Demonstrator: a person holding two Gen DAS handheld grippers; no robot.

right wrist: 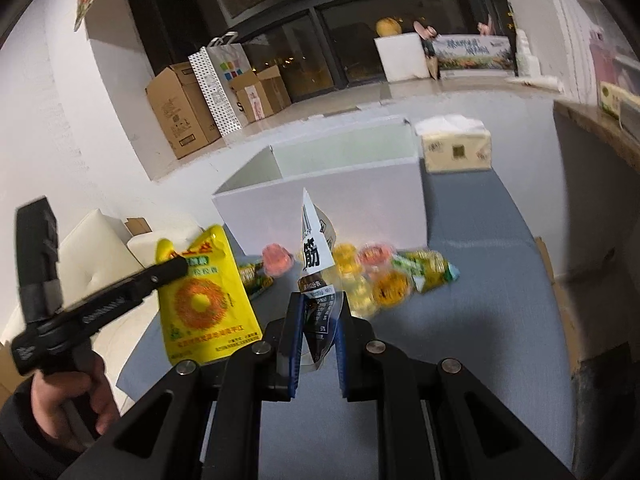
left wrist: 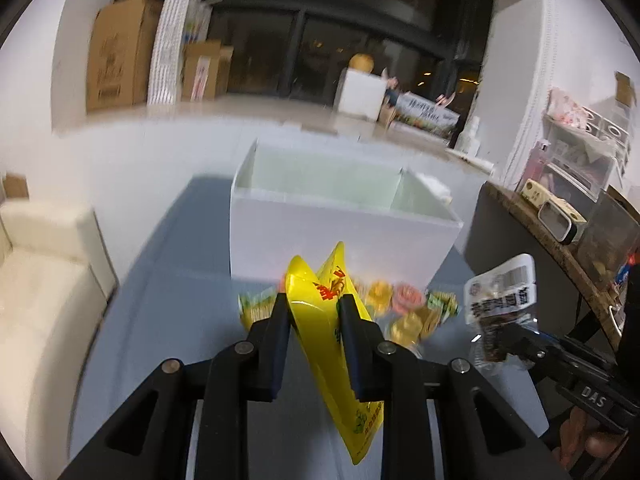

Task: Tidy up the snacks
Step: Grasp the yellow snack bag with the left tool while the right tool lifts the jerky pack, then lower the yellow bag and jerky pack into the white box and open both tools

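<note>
My left gripper (left wrist: 314,304) is shut on a yellow snack packet (left wrist: 340,344) and holds it above the blue table, in front of the open white box (left wrist: 320,236). The same packet (right wrist: 200,300) shows at the left in the right wrist view. My right gripper (right wrist: 319,304) is shut on a white and brown snack packet (right wrist: 316,256), also lifted; it shows at the right in the left wrist view (left wrist: 500,292). Several jelly cups (right wrist: 372,276) and green packets (right wrist: 428,272) lie on the table in front of the box (right wrist: 340,200).
A tissue pack (right wrist: 456,148) stands right of the box. A dark counter (left wrist: 560,240) with clutter is at the right. A cream sofa (left wrist: 44,280) is at the left. Cardboard boxes (right wrist: 180,112) stand on the floor behind.
</note>
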